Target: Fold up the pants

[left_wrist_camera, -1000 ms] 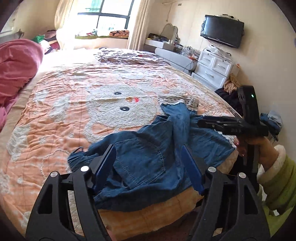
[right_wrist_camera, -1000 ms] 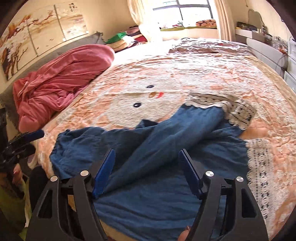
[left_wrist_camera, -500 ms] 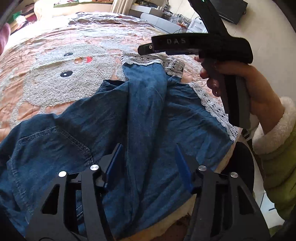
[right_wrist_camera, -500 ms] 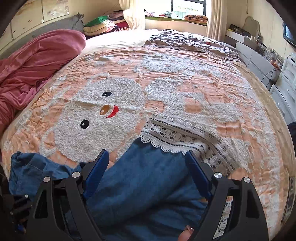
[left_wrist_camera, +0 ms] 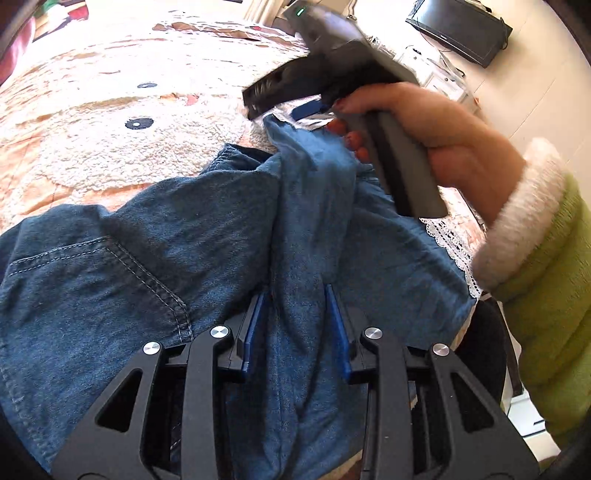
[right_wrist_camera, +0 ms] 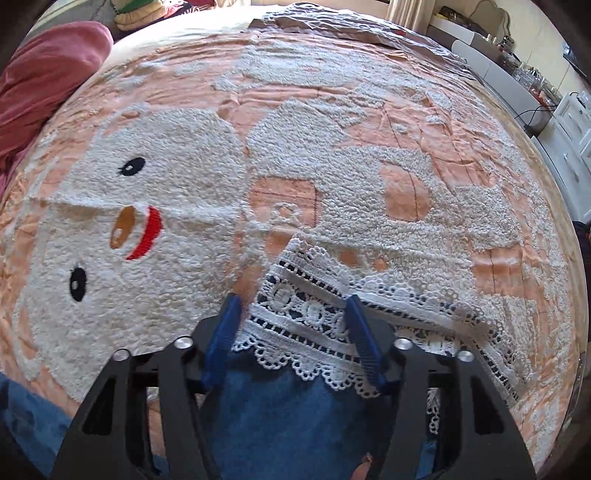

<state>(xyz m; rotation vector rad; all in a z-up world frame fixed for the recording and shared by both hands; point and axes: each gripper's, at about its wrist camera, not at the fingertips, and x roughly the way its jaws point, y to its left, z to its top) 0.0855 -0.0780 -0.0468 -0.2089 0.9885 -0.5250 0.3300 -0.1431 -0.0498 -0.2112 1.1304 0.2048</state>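
Note:
Blue denim pants (left_wrist_camera: 147, 240) lie crumpled near the bed's front edge, one leg stretched away and ending in a white lace hem (right_wrist_camera: 314, 310). My left gripper (left_wrist_camera: 296, 306) points down at that leg. Its jaws are closing, and the blue pads touch both sides of a raised denim fold. My right gripper (right_wrist_camera: 293, 306) hangs over the leg's far end, its jaws closing with the lace hem between them; the left pad stands just clear of the lace. In the left wrist view a hand (left_wrist_camera: 424, 140) in a green sleeve holds that gripper; one blue finger (left_wrist_camera: 308, 109) shows.
The orange bedspread (right_wrist_camera: 406, 192) with a fluffy white cartoon face covers the bed. A pink blanket (right_wrist_camera: 44, 74) is bunched at the far left. White drawers (right_wrist_camera: 569, 140) and a wall television (left_wrist_camera: 461, 29) stand to the right, beyond the bed's edge.
Both grippers have dropped toward the pants. The left one narrowed around the leg fold. The right one travelled along the leg to the lace hem and narrowed there.

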